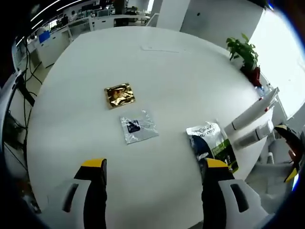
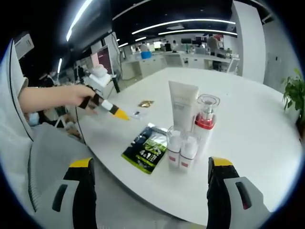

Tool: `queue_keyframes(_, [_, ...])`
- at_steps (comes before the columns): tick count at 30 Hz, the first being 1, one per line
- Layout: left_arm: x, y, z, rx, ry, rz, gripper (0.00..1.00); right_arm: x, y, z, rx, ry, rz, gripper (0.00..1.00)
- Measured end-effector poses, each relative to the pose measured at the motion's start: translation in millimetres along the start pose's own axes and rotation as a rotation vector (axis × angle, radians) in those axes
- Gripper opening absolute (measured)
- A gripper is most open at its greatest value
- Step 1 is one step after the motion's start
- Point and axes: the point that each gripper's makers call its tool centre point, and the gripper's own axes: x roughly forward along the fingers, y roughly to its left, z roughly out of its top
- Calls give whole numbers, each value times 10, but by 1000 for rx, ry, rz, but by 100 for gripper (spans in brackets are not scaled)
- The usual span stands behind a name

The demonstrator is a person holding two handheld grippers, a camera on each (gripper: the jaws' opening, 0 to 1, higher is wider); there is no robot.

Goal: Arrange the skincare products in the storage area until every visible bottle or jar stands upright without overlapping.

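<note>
From my right gripper [image 2: 149,191], jaws spread wide with nothing between them, I see the skincare group standing near the bench [image 2: 257,133] edge: a tall white tube [image 2: 183,106] upright on its cap, a clear pump bottle [image 2: 205,121] with a red band just beside it, and two small white bottles [image 2: 182,151] with red bases in front, touching or nearly so. All four look upright and none lies over another, so I judge the arranging close to done here. What remains doubtful is the dark green sachet [image 2: 148,149] lying flat just beside the small bottles; I cannot tell whether its corner slips under them. If I tidy it, I would come in low from the open bench side, pinch the free edge and slide it away rather than lift, since a nudge could topple the narrow small bottles or the top-heavy tube. My left gripper [image 1: 151,195] is likewise released and empty, hovering over the bench, where a gold sachet [image 1: 119,95] and a clear packet [image 1: 137,127] lie flat and well apart from the group. In the right gripper view the left gripper, held in a hand [image 2: 71,95], points towards those. As for contents, the pump bottle's clear upper part shows no liquid I can make out; the tube and small bottles are opaque, so their fill is unknown.
</note>
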Motion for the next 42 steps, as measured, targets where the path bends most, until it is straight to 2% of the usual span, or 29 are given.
queue_keyframes(10, [197,51,141,-27,-7,62,69,4,-10,-8,20,2,3,97])
queue_keyframes(15, [319,106,150,-55,-7,111,67,4,-16,-7,24,-1,1,97])
queue_keyframes(18, [362,95,186,-72,-23,117,63,1,-28,-10,29,-1,-2,97])
queue_keyframes(22, [444,98,226,-46,-17,134,61,5,-27,-14,31,0,-1,97])
queue_keyframes(29, [557,154,297,-45,-5,161,59,7,-29,-11,36,-2,3,96])
queue_keyframes(37, [568,174,285,-41,4,200,58,15,-15,-15,49,0,15,96])
queue_keyframes(42, [507,175,274,-32,-7,218,53,16,-23,-9,62,-8,20,96])
